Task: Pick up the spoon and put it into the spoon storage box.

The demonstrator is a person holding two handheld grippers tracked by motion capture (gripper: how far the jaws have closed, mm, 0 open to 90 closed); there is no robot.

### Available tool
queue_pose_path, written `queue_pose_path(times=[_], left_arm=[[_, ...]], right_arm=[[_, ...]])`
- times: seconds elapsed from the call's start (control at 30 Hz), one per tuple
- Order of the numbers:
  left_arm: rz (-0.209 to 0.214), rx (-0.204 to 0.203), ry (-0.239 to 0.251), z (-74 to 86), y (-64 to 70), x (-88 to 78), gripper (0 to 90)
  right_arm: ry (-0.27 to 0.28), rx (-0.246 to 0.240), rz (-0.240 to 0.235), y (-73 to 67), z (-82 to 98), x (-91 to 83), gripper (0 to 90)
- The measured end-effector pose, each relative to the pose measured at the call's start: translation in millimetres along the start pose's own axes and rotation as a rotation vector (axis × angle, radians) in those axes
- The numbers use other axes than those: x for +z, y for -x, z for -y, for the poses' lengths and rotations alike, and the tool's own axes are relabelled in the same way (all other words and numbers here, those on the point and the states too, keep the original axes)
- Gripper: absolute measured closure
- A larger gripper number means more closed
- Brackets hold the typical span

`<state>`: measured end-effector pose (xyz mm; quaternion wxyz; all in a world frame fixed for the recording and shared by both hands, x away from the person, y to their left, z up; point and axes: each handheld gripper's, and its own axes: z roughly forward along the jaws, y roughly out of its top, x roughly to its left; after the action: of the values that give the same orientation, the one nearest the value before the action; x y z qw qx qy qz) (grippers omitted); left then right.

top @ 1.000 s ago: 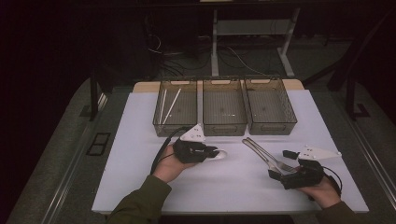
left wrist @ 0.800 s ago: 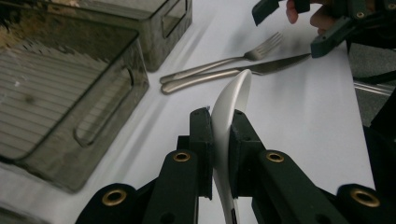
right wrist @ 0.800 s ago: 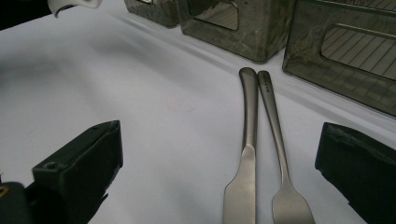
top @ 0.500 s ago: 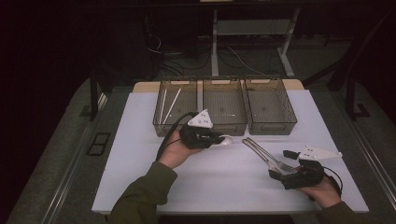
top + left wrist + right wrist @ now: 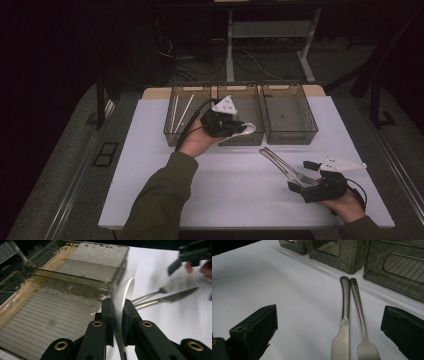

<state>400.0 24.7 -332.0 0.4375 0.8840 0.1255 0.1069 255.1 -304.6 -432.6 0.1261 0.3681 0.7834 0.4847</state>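
While one spoon (image 5: 124,293) is gripped, three bins (image 5: 290,107) stand ahead.

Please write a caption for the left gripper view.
Left tool holds a white spoon beside the middle bin.

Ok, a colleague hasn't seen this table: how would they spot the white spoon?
Find the three clear bins at the white table's far edge. Above the middle bin's near rim, the left gripper pinches the white spoon. Unlike the metal knife and fork, it's off the table.
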Motion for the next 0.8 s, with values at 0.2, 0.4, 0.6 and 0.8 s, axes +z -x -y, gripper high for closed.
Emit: queue_pose_path(times=[0.2, 0.4, 0.6, 0.8], left_arm=[[-0.026, -0.01, -0.032, -5.9, -21.2, 16.5, 81.0], [-0.042, -0.023, -0.038, -11.7, -35.2, 33.2, 81.0], [-0.051, -0.041, -0.043, -10.3, -43.2, 50.3, 81.0], [-0.059, -0.049, -0.06, -5.0, -49.7, 62.7, 80.9]], right_arm=[[0.0, 0.005, -0.003, -0.2, -0.1, -0.6, 0.9], [0.003, 0.006, -0.01, -0.2, -0.2, -0.9, 0.8], [0.008, 0.006, -0.012, -0.4, -0.4, -1.2, 0.8], [0.012, 0.009, -0.017, -0.9, -0.6, -1.7, 0.8]])
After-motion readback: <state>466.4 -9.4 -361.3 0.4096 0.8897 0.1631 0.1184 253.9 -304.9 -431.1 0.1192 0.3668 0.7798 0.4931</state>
